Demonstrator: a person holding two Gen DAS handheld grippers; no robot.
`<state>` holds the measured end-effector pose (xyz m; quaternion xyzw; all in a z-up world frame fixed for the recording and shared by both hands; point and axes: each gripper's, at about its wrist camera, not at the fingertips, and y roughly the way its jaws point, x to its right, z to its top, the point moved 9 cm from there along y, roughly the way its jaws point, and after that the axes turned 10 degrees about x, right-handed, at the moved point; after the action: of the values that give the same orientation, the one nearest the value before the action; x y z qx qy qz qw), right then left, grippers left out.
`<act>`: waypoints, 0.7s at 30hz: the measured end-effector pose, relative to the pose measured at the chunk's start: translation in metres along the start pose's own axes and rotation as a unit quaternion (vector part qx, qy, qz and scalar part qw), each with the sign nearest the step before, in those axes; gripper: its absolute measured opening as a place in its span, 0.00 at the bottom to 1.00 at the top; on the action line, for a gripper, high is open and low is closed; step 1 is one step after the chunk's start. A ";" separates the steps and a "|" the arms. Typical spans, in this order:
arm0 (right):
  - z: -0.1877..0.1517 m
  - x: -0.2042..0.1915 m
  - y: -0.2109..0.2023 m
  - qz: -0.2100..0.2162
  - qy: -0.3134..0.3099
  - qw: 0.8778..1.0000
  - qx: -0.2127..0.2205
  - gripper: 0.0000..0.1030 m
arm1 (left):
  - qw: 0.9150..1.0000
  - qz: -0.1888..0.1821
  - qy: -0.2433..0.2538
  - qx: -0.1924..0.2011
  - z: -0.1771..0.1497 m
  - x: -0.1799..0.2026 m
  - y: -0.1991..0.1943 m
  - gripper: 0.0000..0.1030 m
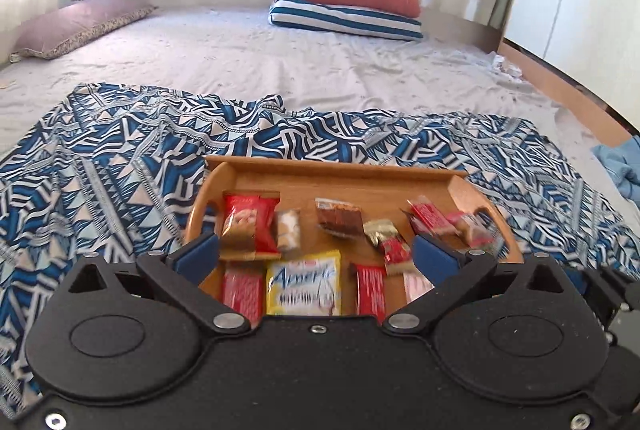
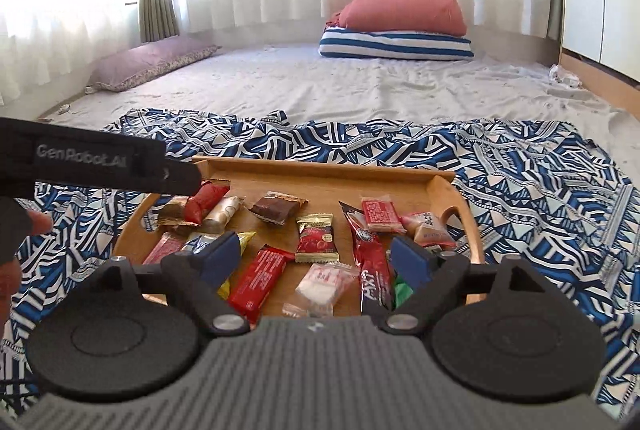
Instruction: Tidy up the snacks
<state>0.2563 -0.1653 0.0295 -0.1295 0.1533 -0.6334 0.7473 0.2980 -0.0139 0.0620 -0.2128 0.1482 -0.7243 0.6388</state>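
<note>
**A:** Where do the snacks sit relative to the two tongs?

**B:** All in the wooden tray [image 2: 320,166] on the blue patterned cloth [image 2: 540,190], right ahead of both. The right gripper [image 2: 316,260] hangs over the tray's near edge, its blue fingers [image 2: 412,262] spread wide apart, nothing between them. Just inside its left finger lies a red bar [image 2: 260,280]; between the fingers, a small white-pink packet [image 2: 324,284]; close by the right finger, a long red sachet [image 2: 370,266].

**A:** And farther out?

**B:** Beyond the fingertips there's a red-and-gold candy packet [image 2: 316,238], a brown chocolate piece [image 2: 276,210] behind it, and a red square packet [image 2: 380,216] off to the right.

**A:** The left one?

**B:** The left gripper [image 1: 316,256] is also over the tray's near side — fingers [image 1: 198,256] parted, gripping nothing. A yellow packet [image 1: 304,282] lies between them, close to the gripper body, with a red packet [image 1: 242,294] on its left and another red bar [image 1: 370,290] on its right. Past the left fingertip sits a red-and-gold biscuit pack [image 1: 248,226]; the picture there is somewhat blurred.

**A:** Are the tongs near each other?

**B:** From the right wrist view, the left device's black body [image 2: 100,162] reaches in above the tray's far-left corner.
</note>
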 end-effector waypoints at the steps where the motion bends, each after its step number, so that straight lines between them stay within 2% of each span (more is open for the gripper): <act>1: 0.000 -0.001 -0.008 0.001 -0.001 1.000 0.002 0.89 | 1.000 -0.002 0.003 0.000 -0.002 0.000 -0.010 1.00; 7: 0.003 -0.004 -0.057 -0.007 0.004 1.000 0.024 0.97 | 1.000 -0.006 0.023 0.012 -0.011 0.005 -0.072 1.00; 12: -0.002 -0.001 -0.097 0.000 0.035 0.999 0.037 1.00 | 1.000 -0.008 0.019 0.020 -0.032 0.011 -0.118 1.00; 21: -0.040 -0.001 -0.146 -0.020 0.018 0.999 0.037 1.00 | 1.000 -0.002 0.009 0.021 -0.083 0.011 -0.171 1.00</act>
<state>0.1077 -0.1887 0.0497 -0.0932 0.1404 -0.6558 0.7359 0.1079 -0.0056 0.0750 -0.1934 0.1385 -0.7303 0.6403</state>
